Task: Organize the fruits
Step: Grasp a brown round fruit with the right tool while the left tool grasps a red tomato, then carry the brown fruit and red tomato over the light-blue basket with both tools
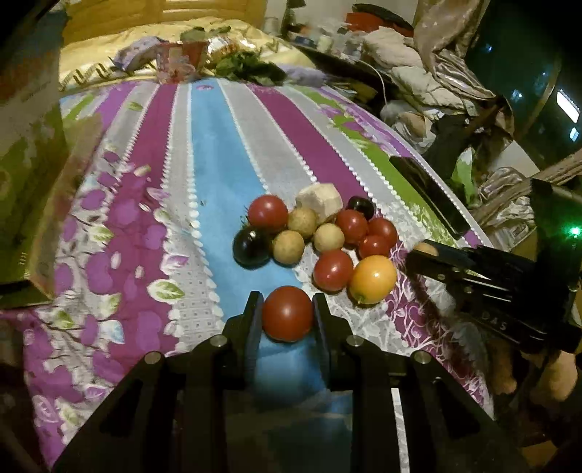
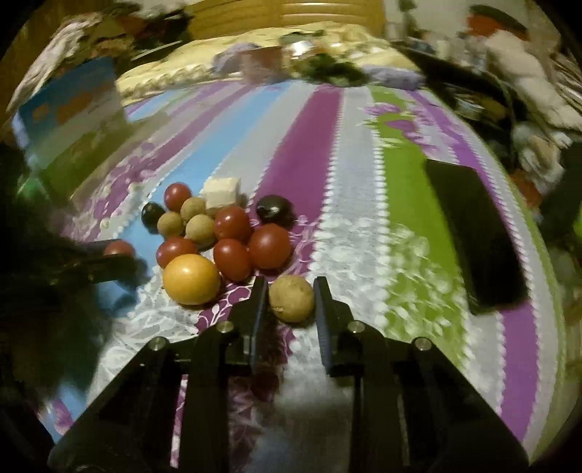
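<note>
left wrist: fingers (image 1: pixel 255 320) clamped on red tomato (image 1: pixel 287 313); right fingers (image 2: pixel 259 305) around tan fruit (image 2: pixel 291 298).

A lived-in bedroom at home. Ahead of the fingers stretches a bed under a striped floral bedsheet (image 1: pixel 218 152) (purple, blue, grey and green), ending beyond at a wooden headboard (image 1: pixel 163 14) and a yellow quilt (image 1: pixel 109 54). Off to the right of the fingers, crumpled clothes (image 1: pixel 418 72) lie heaped beside the bed.
</note>
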`<move>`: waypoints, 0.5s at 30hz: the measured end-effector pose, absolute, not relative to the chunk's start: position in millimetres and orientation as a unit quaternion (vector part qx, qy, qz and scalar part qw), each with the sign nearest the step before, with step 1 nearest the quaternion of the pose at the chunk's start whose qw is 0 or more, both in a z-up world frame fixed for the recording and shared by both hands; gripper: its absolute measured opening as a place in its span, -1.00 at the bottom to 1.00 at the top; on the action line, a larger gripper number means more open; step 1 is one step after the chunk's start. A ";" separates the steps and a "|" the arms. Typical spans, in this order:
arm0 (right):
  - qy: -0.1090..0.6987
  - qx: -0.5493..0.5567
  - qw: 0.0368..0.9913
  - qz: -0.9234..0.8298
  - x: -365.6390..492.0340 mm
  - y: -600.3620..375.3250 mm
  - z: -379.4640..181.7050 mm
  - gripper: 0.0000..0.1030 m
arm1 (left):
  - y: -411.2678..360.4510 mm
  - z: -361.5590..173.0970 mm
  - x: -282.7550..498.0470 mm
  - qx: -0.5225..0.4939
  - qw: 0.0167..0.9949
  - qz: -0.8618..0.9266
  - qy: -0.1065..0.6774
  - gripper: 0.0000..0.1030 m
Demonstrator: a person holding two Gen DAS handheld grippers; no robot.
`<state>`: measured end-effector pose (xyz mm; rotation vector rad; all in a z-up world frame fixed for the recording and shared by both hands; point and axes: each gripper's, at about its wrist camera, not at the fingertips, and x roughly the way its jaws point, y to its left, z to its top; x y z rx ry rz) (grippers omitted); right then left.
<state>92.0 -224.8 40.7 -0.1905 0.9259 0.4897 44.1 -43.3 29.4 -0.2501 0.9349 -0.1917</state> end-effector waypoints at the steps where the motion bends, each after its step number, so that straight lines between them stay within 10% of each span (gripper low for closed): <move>1: 0.444 -0.082 0.865 0.218 88.9 -226.9 47.8 -0.50 | -42.0 35.5 42.2 -0.116 0.883 -0.084 0.447 -0.48; 15: 0.384 -0.033 0.908 0.166 41.4 -210.0 153.5 -0.50 | 7.8 166.5 -16.8 -0.088 0.922 0.046 0.374 -0.47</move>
